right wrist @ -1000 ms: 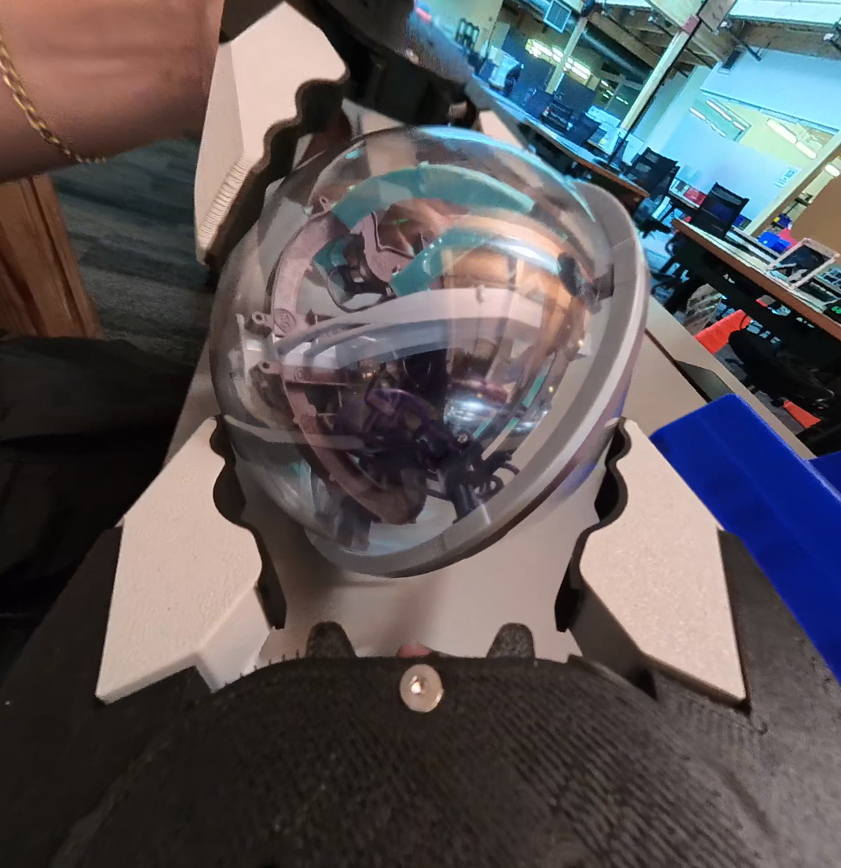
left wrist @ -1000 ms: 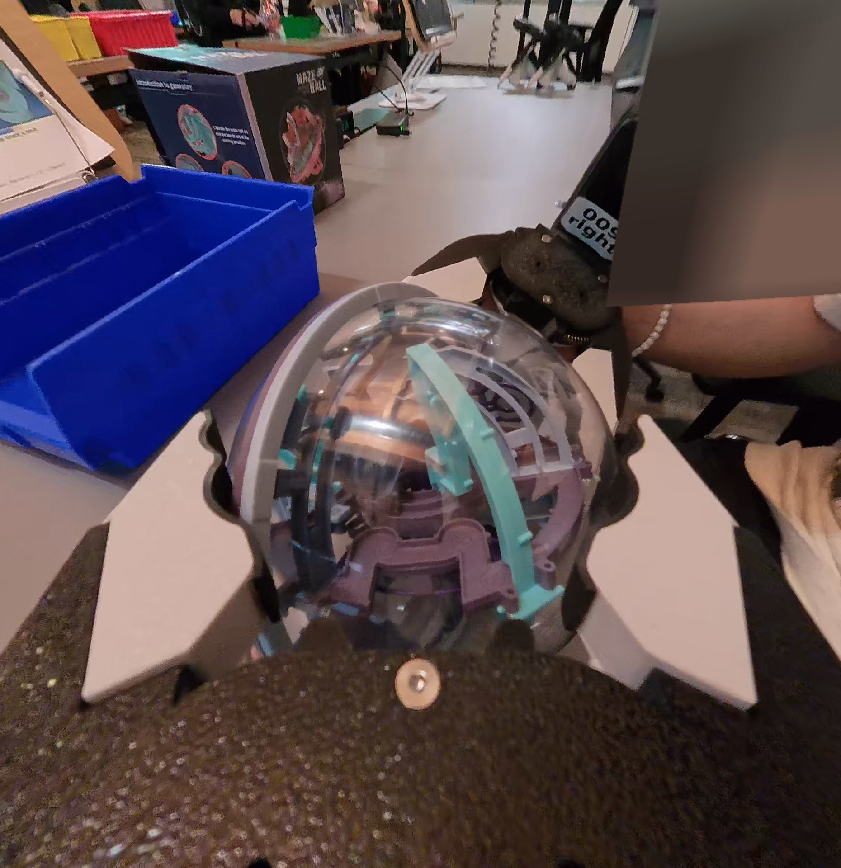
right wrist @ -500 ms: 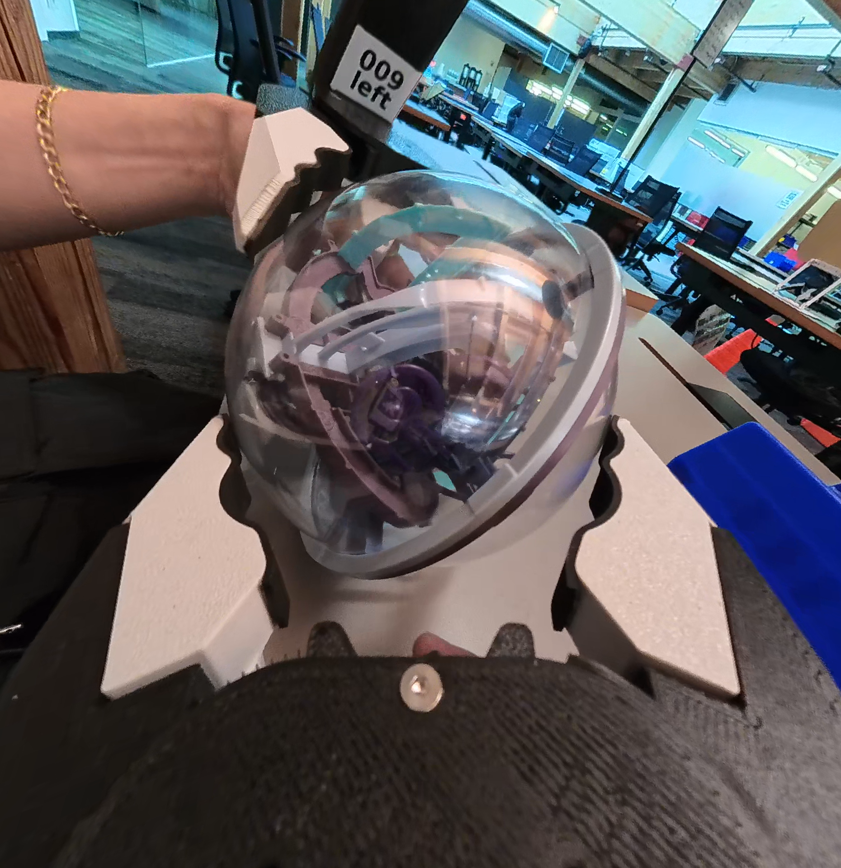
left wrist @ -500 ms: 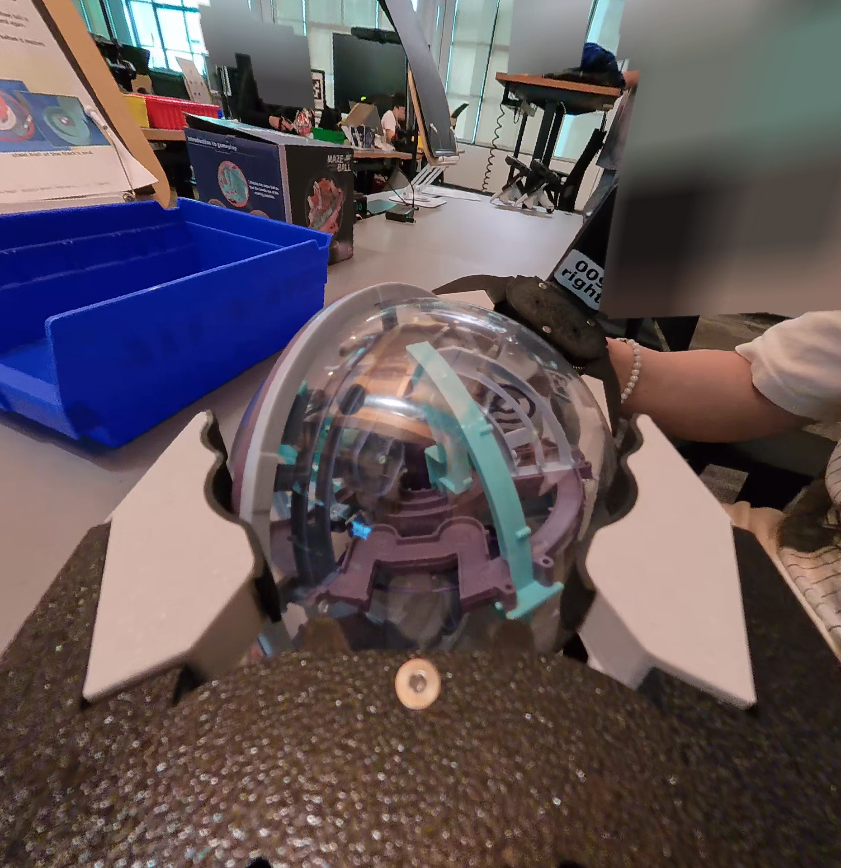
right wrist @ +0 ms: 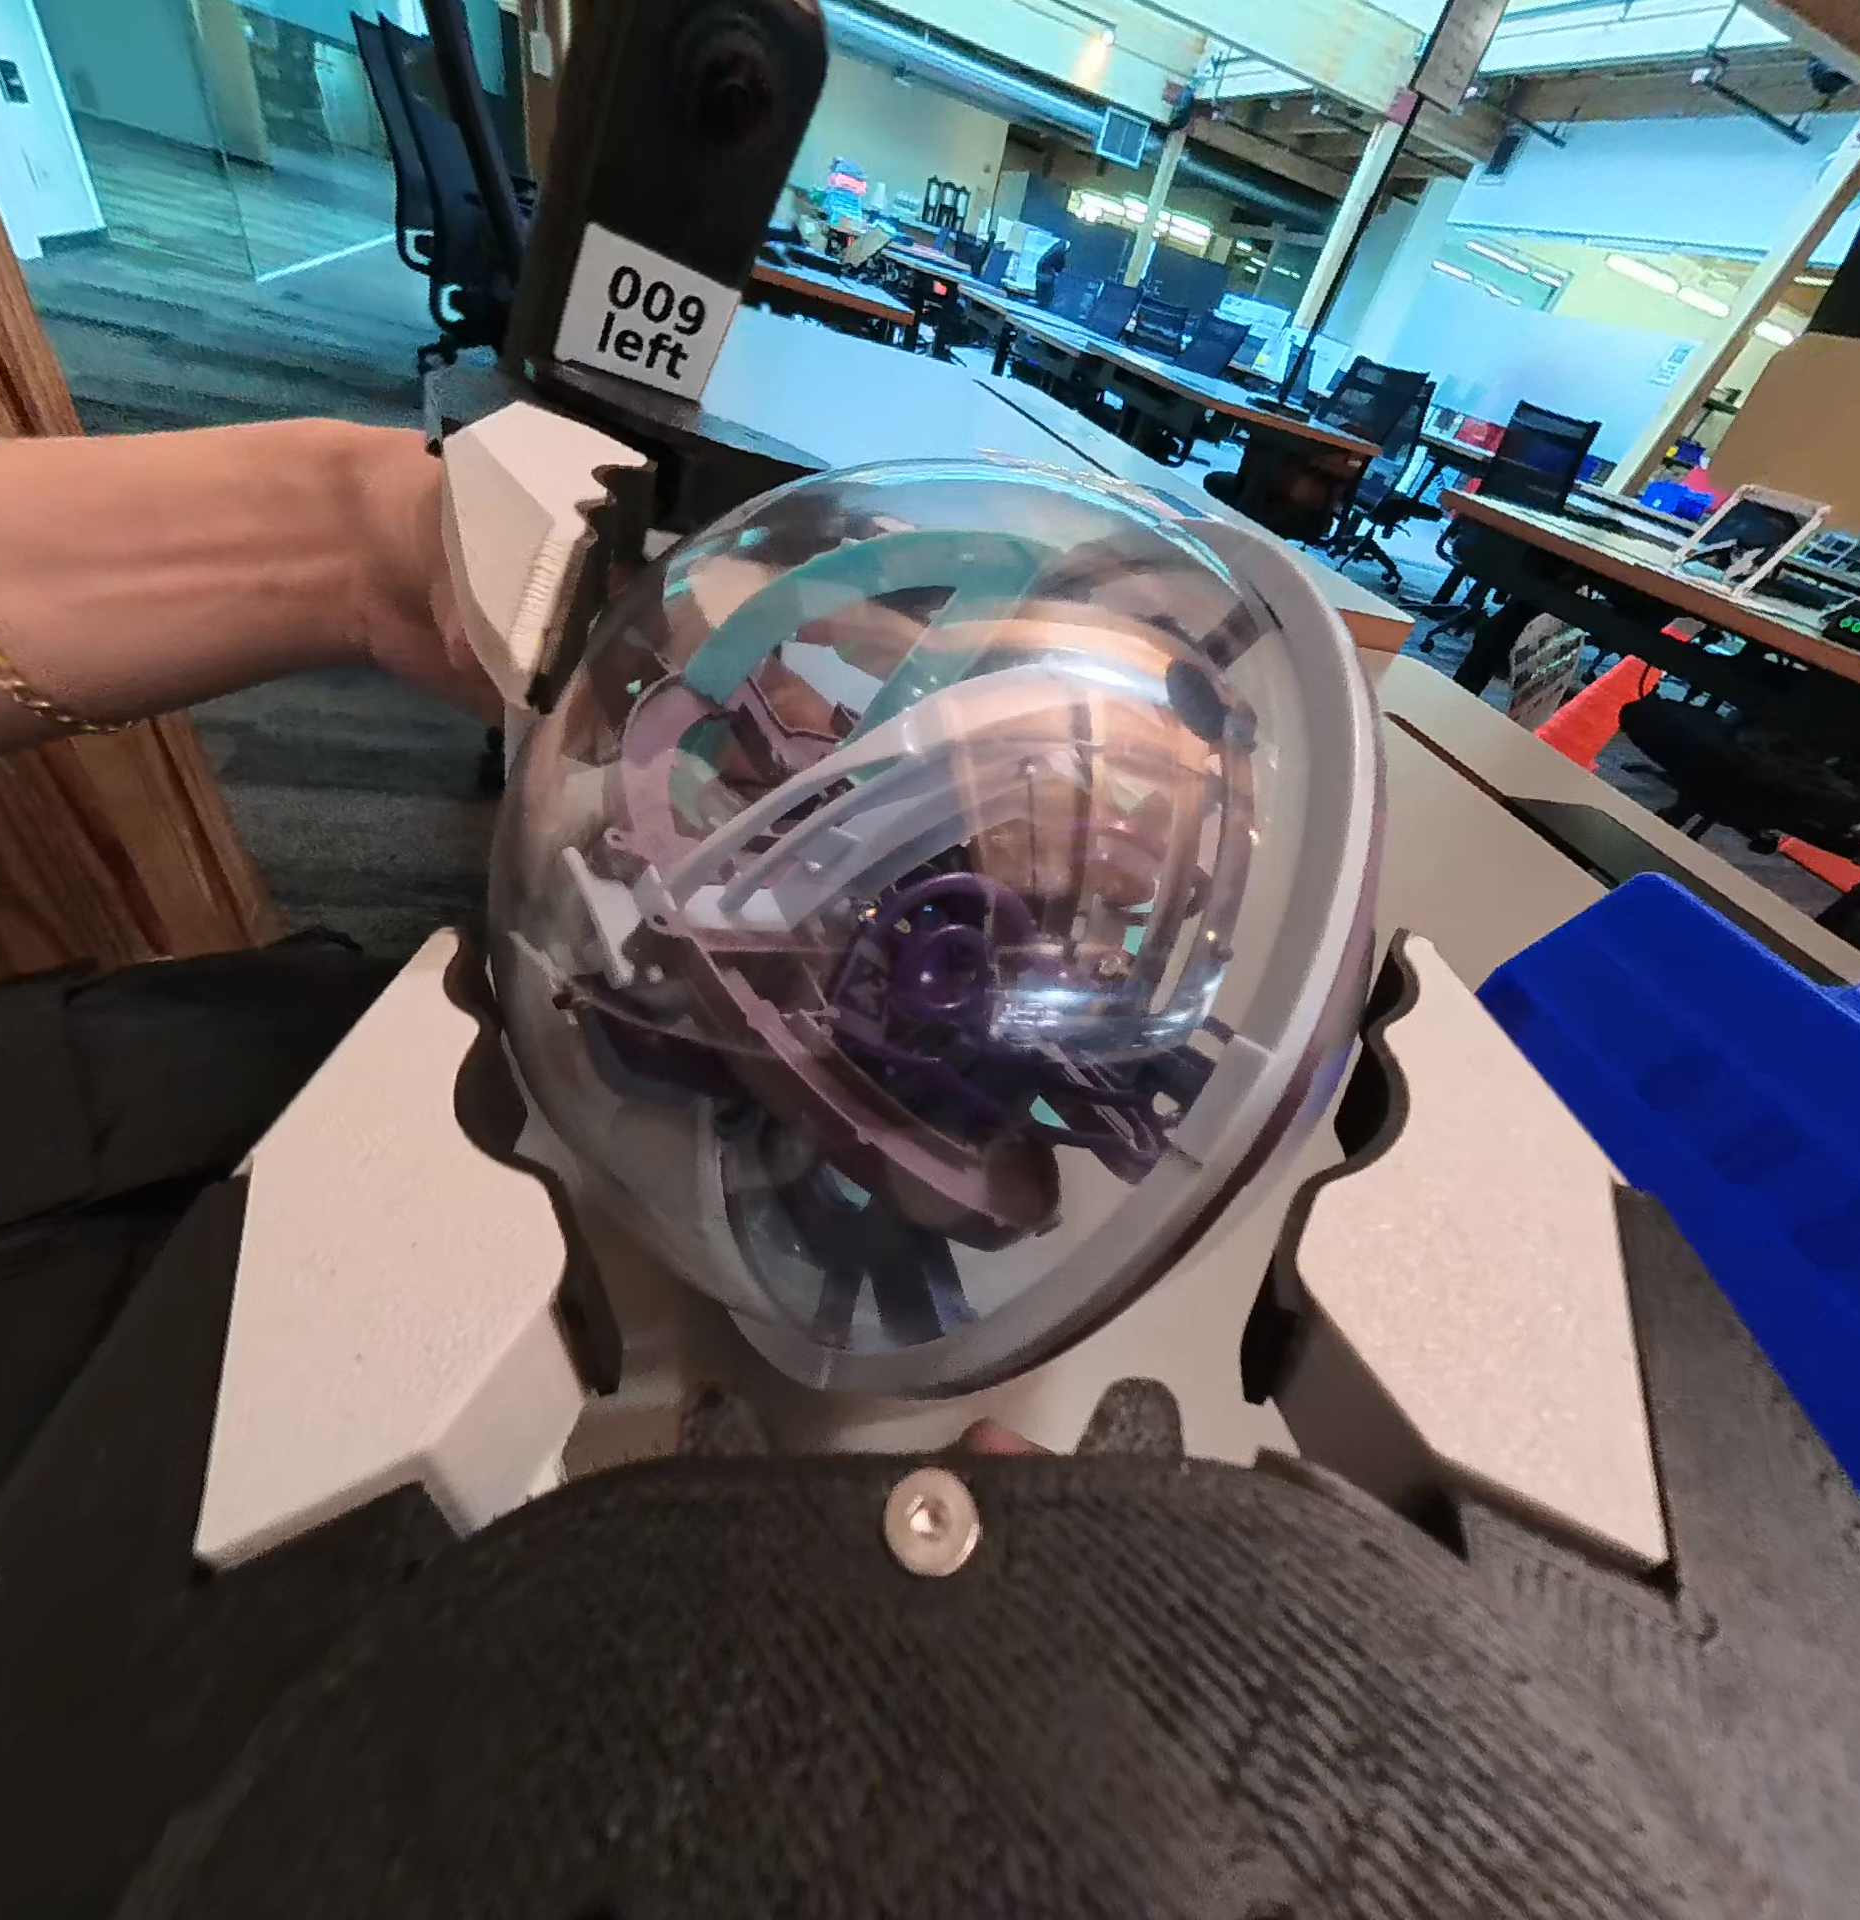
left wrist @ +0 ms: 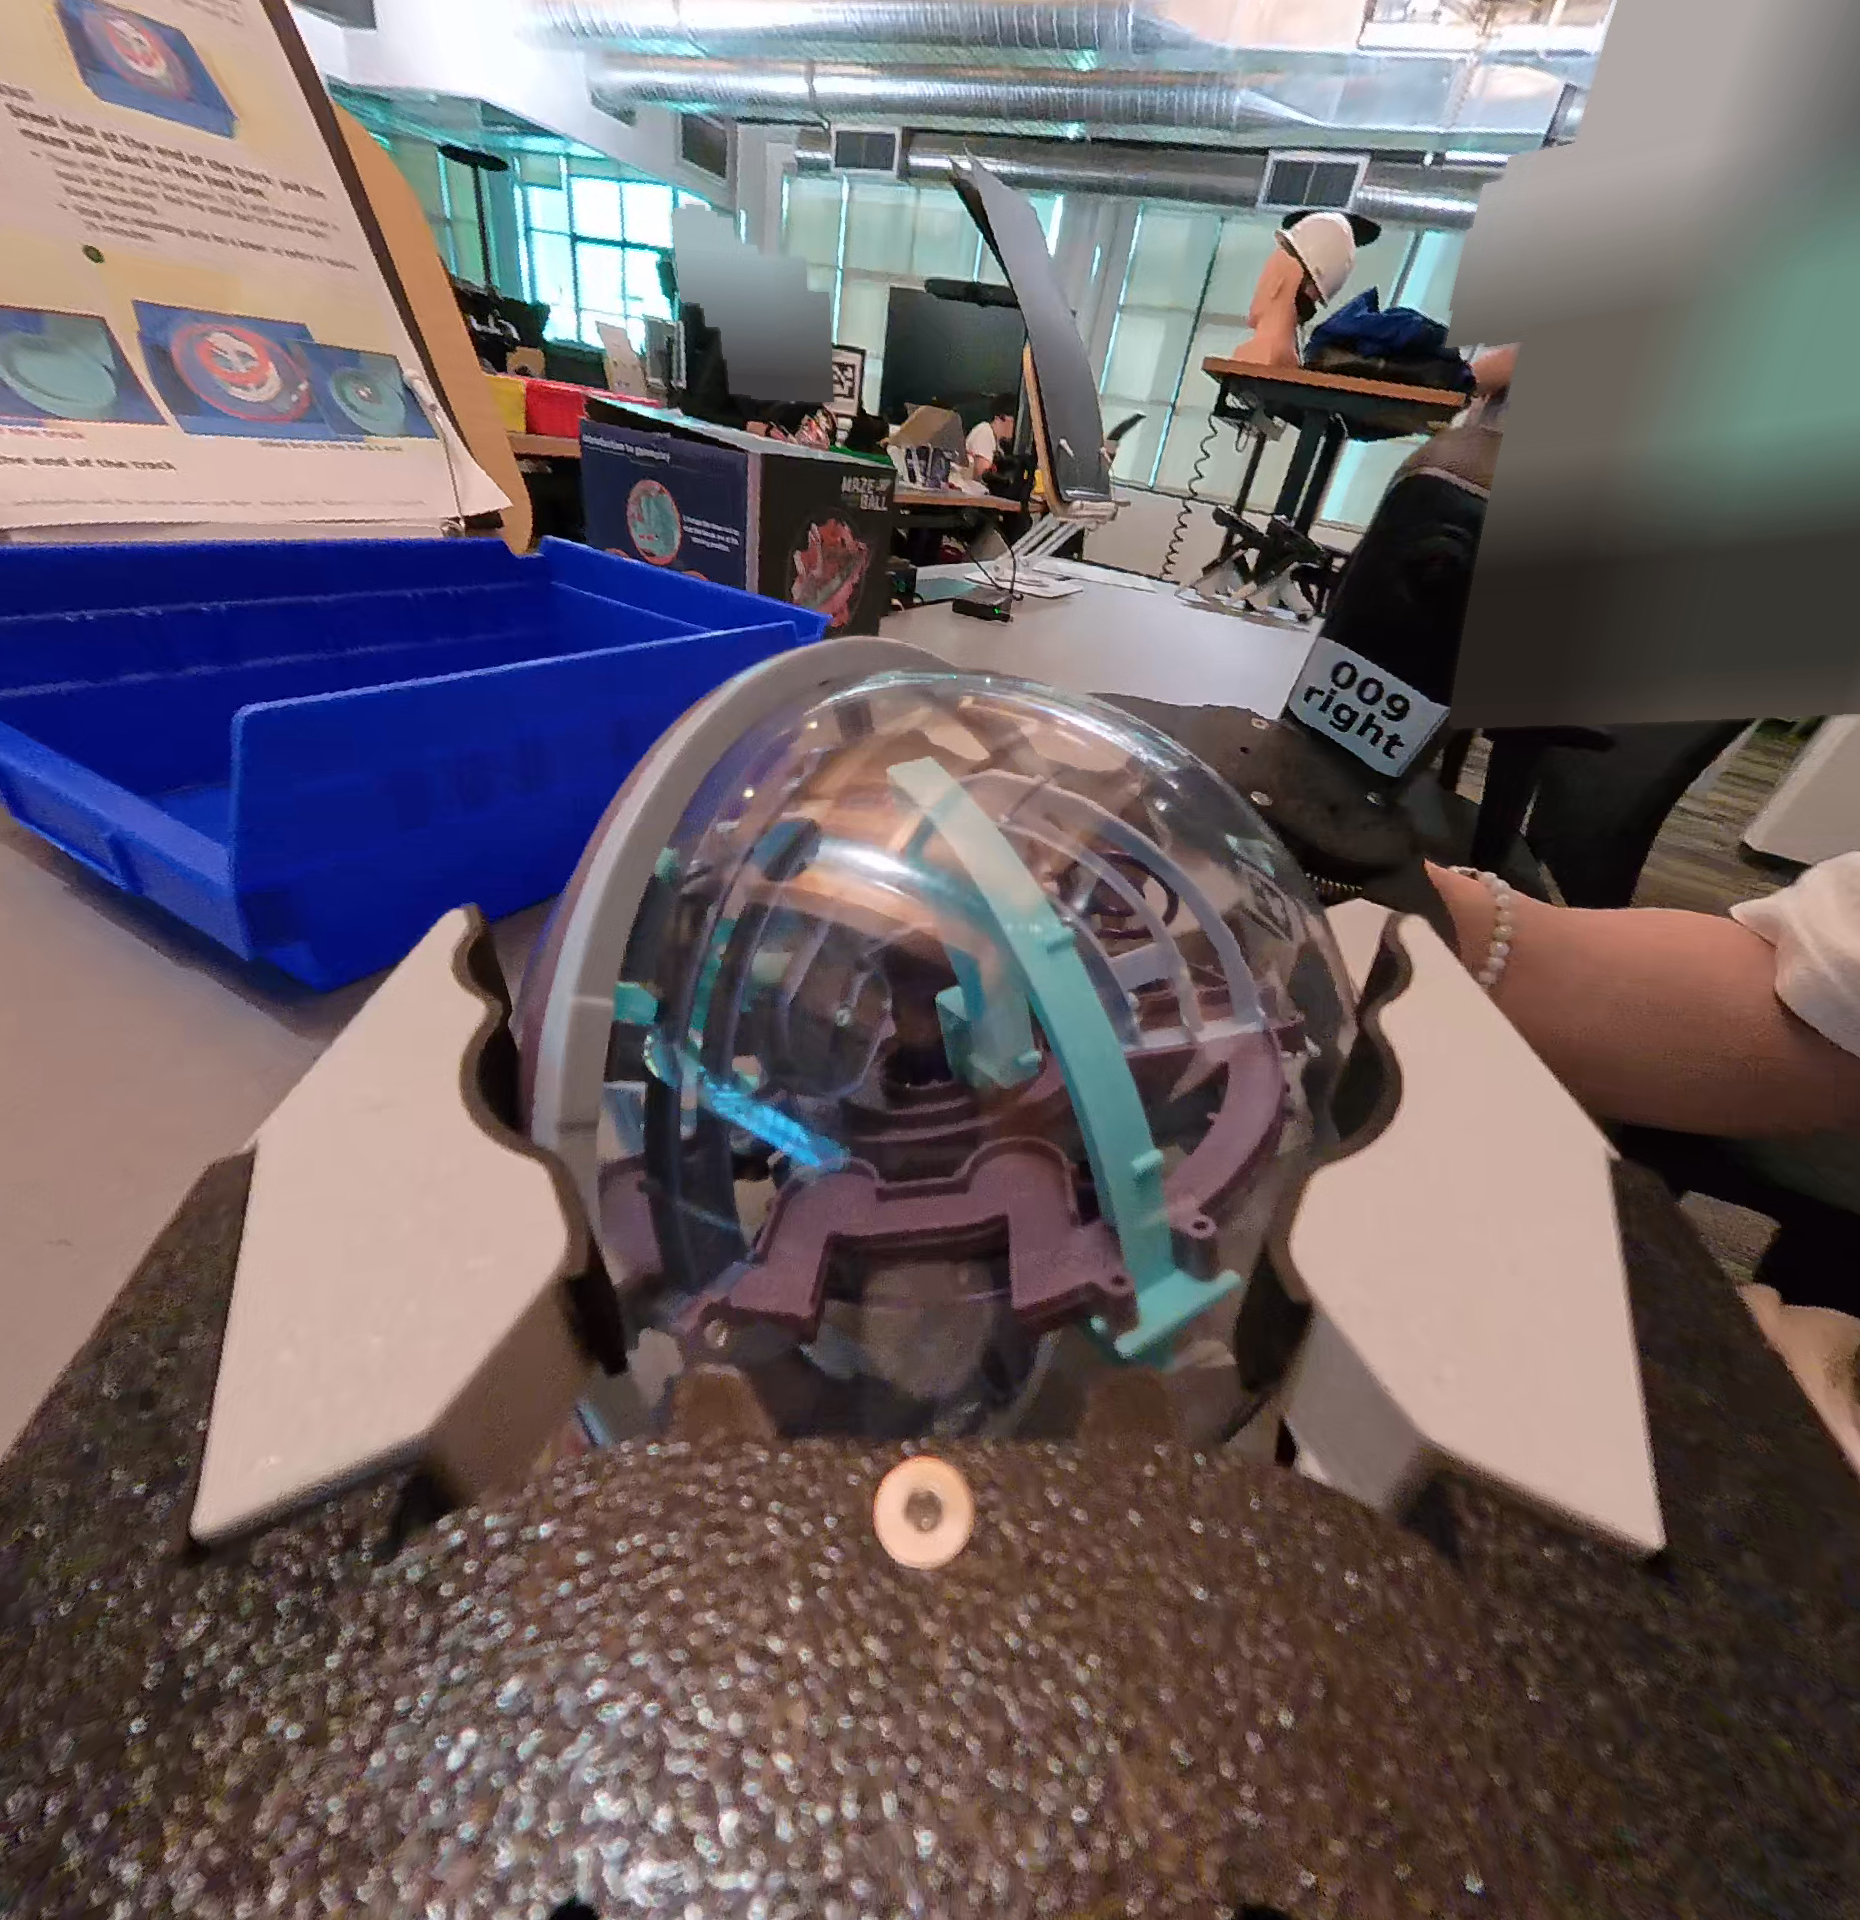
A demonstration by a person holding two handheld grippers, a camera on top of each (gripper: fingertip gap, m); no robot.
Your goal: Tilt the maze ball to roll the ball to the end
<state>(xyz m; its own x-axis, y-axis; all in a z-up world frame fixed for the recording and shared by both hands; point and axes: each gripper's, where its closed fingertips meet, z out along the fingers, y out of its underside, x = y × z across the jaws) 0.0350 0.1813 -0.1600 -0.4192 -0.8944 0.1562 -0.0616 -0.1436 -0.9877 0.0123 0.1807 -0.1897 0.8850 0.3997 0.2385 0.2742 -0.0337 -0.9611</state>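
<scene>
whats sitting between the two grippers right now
The clear maze ball: in both wrist views it fills the gap between the left gripper and the right gripper, each clamping it from opposite sides.

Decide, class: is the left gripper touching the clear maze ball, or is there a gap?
Touching. In the left wrist view the left gripper has its dark wavy pads pressed against both sides of the maze ball.

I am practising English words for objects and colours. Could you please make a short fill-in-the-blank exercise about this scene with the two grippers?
1. Both grippers hold one clear ____ with plastic tracks inside.
2. The open bin on the table is ____.
3. The long curved track facing the left gripper is ____.
4. The right gripper is held by a ____.

Missing words: maze ball; blue; teal; person
</scene>
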